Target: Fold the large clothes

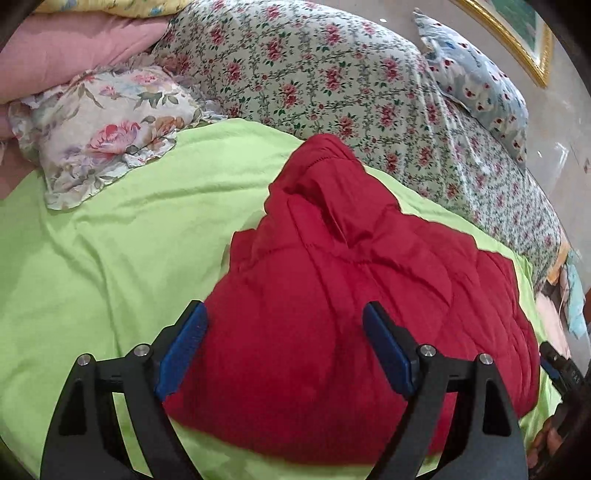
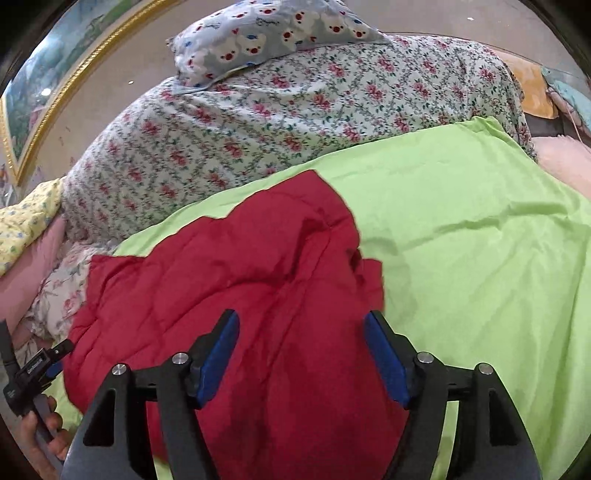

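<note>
A red quilted jacket [image 1: 332, 277] lies bunched on a lime green sheet [image 1: 129, 240] on the bed. It also shows in the right wrist view [image 2: 229, 280] on the same green sheet [image 2: 461, 240]. My left gripper [image 1: 284, 321] is open, its blue pads either side of the jacket's near edge, holding nothing. My right gripper [image 2: 299, 328] is open too, hovering over the jacket's near right part. The left gripper's body shows at the left edge of the right wrist view [image 2: 33, 373], and the right one at the right edge of the left wrist view [image 1: 561, 373].
A floral bedspread [image 1: 332, 74] covers the far bed. A rose-print pillow [image 1: 103, 129] lies at the left, a blue bear-print pillow [image 2: 273, 33] at the back. A pink blanket [image 1: 66, 48] and a gold-framed picture [image 2: 55, 85] stand beyond.
</note>
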{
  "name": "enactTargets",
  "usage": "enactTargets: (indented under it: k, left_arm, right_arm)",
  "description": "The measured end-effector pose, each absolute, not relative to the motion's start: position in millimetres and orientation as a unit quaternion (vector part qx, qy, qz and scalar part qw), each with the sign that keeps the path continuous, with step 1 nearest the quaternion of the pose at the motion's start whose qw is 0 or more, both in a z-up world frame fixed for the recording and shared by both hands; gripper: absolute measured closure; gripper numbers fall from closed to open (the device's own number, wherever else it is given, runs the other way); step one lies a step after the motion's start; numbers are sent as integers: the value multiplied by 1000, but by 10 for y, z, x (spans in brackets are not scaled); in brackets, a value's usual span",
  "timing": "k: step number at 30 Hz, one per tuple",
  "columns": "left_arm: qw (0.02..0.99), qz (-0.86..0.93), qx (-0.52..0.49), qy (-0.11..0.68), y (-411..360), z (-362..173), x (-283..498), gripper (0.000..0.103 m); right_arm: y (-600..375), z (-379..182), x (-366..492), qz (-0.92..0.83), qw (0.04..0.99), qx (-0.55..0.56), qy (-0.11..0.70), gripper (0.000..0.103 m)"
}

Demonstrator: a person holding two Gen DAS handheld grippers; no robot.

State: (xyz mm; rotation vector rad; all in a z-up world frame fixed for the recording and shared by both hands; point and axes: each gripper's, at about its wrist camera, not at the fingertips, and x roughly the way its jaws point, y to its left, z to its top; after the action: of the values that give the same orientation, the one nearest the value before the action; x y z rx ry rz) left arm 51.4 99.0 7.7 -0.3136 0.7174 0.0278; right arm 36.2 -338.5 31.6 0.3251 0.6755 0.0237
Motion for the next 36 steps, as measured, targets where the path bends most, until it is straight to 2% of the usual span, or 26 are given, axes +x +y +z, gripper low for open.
enactTargets:
  k: [12,20,22,29,32,36]
  left_arm:
    - [921,-36,-96,375,495,132,212,16]
    - [917,-74,-48,389,67,132,167,16]
    - [917,-73,-37,391,6,116,173,16]
    - [915,-59,-7,400,-116,63,226,12]
    - [913,-50,11,405,-158,-8,319,0]
    - [908,-51,5,415,-139,-127,468,0]
  right_arm:
    - [-2906,405,85,71,927,125,346,23]
    - [-2600,242,147,99,914,72,386,22]
    - [-2526,151,187,92,911,47,398,19]
    - [-2509,47,287,57,914,20,401,14]
    - [-2555,12,359,46,911,22,409,12]
    - [-2591,-22,410,38,909,28,414,11]
